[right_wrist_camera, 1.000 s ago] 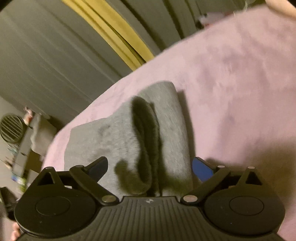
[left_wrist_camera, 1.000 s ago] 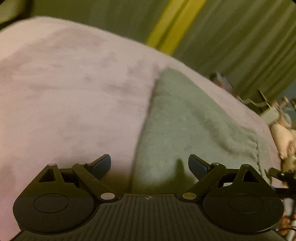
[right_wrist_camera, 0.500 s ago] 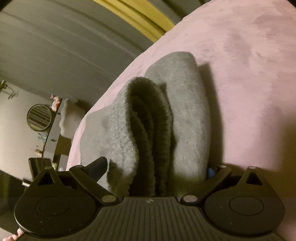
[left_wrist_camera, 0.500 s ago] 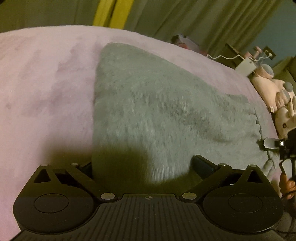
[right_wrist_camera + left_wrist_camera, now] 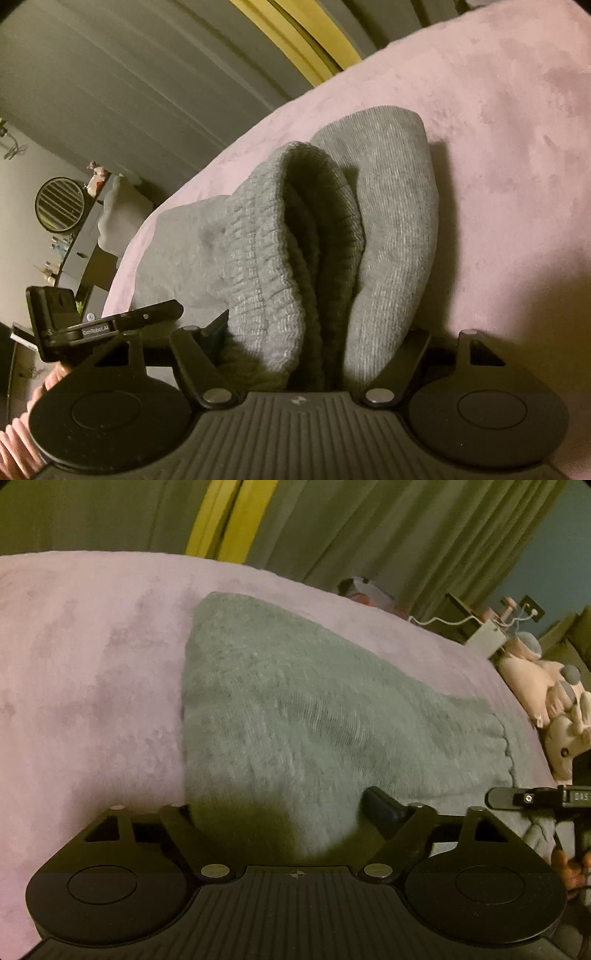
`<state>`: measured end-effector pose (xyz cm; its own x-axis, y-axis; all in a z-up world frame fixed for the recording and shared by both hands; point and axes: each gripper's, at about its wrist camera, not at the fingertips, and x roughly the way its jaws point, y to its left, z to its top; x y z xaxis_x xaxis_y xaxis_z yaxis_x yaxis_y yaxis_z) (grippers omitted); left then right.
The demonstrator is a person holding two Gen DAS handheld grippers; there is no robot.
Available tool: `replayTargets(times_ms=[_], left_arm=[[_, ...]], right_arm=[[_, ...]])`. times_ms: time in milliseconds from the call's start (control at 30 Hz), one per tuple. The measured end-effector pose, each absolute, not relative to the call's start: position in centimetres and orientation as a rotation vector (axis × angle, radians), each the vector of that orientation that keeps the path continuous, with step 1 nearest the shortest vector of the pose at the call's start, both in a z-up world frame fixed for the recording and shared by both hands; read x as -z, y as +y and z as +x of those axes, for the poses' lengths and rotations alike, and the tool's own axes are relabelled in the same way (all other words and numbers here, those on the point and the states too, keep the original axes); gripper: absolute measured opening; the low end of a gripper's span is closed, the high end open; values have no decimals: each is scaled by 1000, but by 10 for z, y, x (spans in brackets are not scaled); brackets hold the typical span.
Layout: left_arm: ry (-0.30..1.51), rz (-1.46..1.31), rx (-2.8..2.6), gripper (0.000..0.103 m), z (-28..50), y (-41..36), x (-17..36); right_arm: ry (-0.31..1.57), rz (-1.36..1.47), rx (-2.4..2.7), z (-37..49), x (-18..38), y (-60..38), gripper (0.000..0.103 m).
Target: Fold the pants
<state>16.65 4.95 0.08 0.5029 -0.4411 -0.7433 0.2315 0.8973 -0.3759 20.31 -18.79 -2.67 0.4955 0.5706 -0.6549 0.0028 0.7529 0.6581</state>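
The grey knit pants (image 5: 314, 716) lie folded on the pink bed cover (image 5: 81, 672). My left gripper (image 5: 280, 812) has its jaws wide apart around the near folded edge, with the cloth between the fingers; the left finger is hidden under the cloth. In the right wrist view the stacked layers and ribbed waistband of the pants (image 5: 295, 236) fill the gap of my right gripper (image 5: 317, 343), whose jaws are also wide apart on either side of the bundle. The other gripper (image 5: 92, 325) shows at the left edge.
Green and yellow curtains (image 5: 332, 524) hang behind the bed. Plush toys (image 5: 554, 701) and a bedside stand with cables (image 5: 484, 635) sit at the right. A round fan (image 5: 59, 208) and shelves stand at the far left of the right wrist view.
Both grippers have pushed forward onto the pants, so the cloth now lies between the open fingers. The jaws have not closed.
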Motion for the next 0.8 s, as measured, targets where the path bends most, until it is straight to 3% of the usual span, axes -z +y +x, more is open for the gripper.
replayTargets(times_ms=[100,167,233,300,433,800], left_arm=[[952,-218,351,87,164,36,-4],[930,-196,335,77,158,32,-8],[904,-194,330,55,150,30,-14],[883,-201,327,46,143,31,-20],[819,-168,325,42,127,18,-43],[739,-269,400,33,127,-14,-89]], right_arm=[[1020,641,-335,206,24,-178,86],[1019,602,-304,204,19,-170,84],[1007,547,-273,201,14,-162,71],[989,517,-270,200,4,-152,65],[941,527,-283,192,-17,-150,59],[826,528,-226,191,-68,-182,57]])
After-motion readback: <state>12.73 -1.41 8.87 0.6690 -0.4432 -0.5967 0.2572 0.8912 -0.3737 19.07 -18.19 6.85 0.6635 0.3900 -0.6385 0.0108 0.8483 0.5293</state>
